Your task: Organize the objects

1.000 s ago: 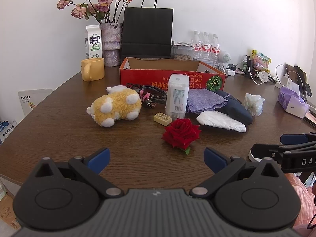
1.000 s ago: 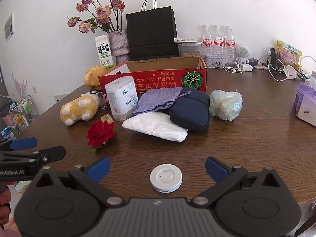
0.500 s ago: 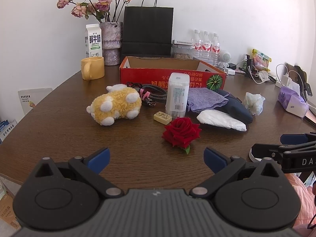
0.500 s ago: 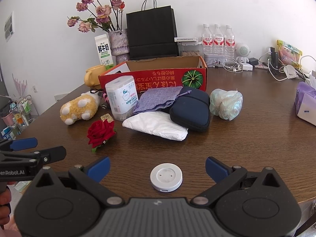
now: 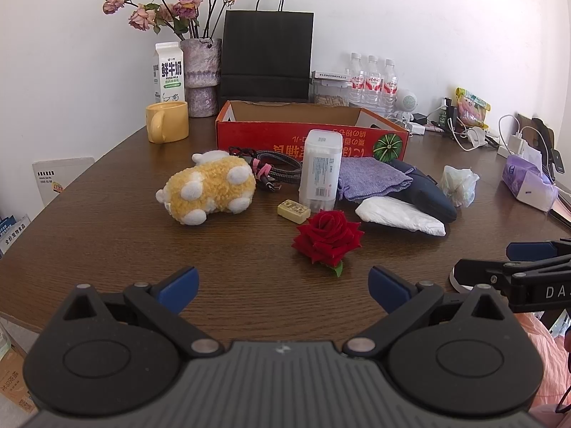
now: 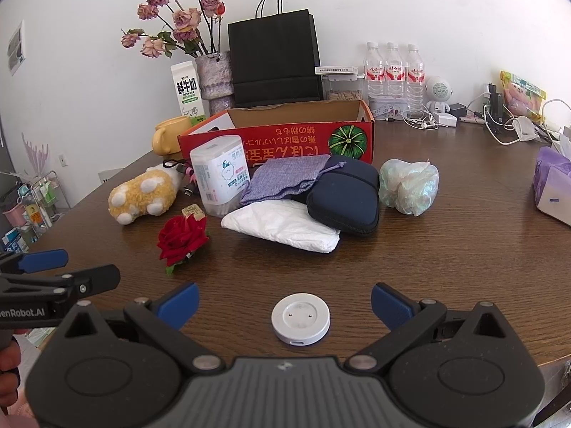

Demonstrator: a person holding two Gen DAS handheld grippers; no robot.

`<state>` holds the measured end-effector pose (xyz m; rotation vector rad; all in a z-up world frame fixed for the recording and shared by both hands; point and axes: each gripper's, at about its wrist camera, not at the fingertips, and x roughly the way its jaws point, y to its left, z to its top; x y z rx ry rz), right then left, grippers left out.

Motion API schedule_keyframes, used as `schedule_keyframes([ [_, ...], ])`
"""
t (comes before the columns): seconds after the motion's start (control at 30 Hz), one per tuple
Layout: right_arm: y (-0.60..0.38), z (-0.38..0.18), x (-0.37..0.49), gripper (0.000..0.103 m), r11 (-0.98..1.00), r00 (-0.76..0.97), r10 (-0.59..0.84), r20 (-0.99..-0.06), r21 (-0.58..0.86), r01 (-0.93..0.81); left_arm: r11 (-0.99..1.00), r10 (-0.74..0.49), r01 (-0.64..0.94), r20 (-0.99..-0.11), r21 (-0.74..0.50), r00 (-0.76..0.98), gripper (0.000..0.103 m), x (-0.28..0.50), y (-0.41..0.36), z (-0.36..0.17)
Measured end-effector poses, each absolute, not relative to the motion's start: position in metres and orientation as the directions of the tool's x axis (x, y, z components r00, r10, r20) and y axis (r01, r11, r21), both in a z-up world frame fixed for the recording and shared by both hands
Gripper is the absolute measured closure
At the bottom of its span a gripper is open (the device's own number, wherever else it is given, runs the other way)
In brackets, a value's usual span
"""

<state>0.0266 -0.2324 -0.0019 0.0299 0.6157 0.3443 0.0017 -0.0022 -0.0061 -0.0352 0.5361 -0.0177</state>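
Nothing is yet sorted: the red box (image 6: 278, 139) stands empty-looking at the table's (image 6: 464, 242) middle, the clutter heaped against its front. Both grippers, left (image 5: 282, 287) and right (image 6: 284, 306), are held wide open and empty. The white puck (image 6: 301, 324), between the right fingers, is probably best taken first, squarely and low. The plush (image 5: 208, 190), pouch (image 6: 344, 198) and rose (image 5: 327, 237) crowd the path boxward.

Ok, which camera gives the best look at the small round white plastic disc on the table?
The right wrist view: the small round white plastic disc lies whole and unobstructed near the table's front edge, centred between the open right claw's fingers. The left wrist view catches only a sliver of it, mostly hidden behind that claw.
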Motion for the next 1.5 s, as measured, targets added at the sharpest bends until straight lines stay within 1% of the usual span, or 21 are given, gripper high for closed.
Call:
schedule_keyframes([
  [1.5,-0.2320,-0.0030,0.0265,0.000,0.943,0.760,0.326,-0.562,0.130,-0.308,0.999,-0.028,0.009,-0.514,-0.039,0.857,0.000,0.0005,-0.0039,-0.0119],
])
